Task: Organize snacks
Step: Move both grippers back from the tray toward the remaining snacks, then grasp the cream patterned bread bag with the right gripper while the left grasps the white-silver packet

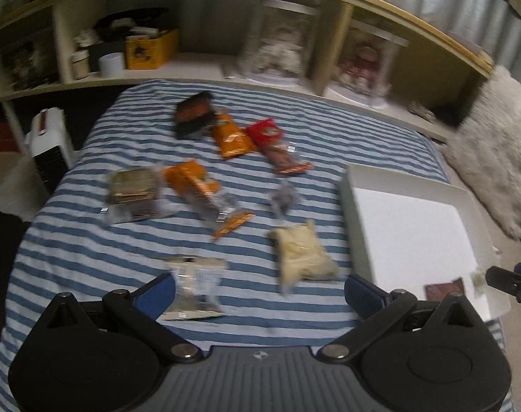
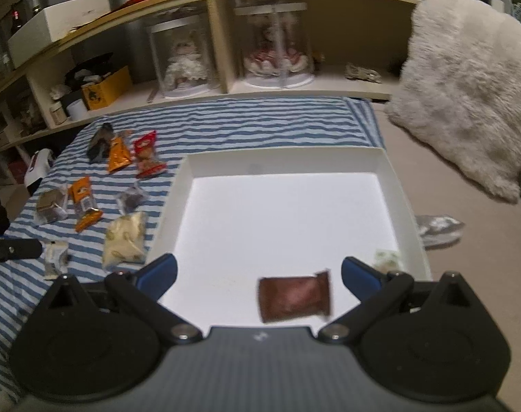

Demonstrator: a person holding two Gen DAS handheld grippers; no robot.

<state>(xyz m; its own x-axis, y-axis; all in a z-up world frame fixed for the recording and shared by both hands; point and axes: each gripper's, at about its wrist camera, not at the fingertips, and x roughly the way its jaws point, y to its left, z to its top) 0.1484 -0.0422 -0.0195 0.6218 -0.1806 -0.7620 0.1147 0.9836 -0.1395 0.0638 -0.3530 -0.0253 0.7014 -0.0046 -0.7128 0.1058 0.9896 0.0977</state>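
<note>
Bed (image 1: 71, 240), striped cover: nine snack packets loose on it. One black (image 1: 193, 115), two orange (image 1: 231, 139) (image 1: 195, 185), one red (image 1: 277, 146), one of brown bars (image 1: 133, 192), one small dark (image 1: 284, 199), one pale yellow (image 1: 303, 252), one white (image 1: 195, 285).

White box (image 2: 391, 171), on the bed's right side: one brown packet (image 2: 294, 298) and one pale green packet (image 2: 385, 257) inside.

My left tongs (image 1: 260, 292): spread wide, gripping nothing, over the white packet. My right tongs (image 2: 257, 274): spread wide, gripping nothing, over the brown packet.
</note>
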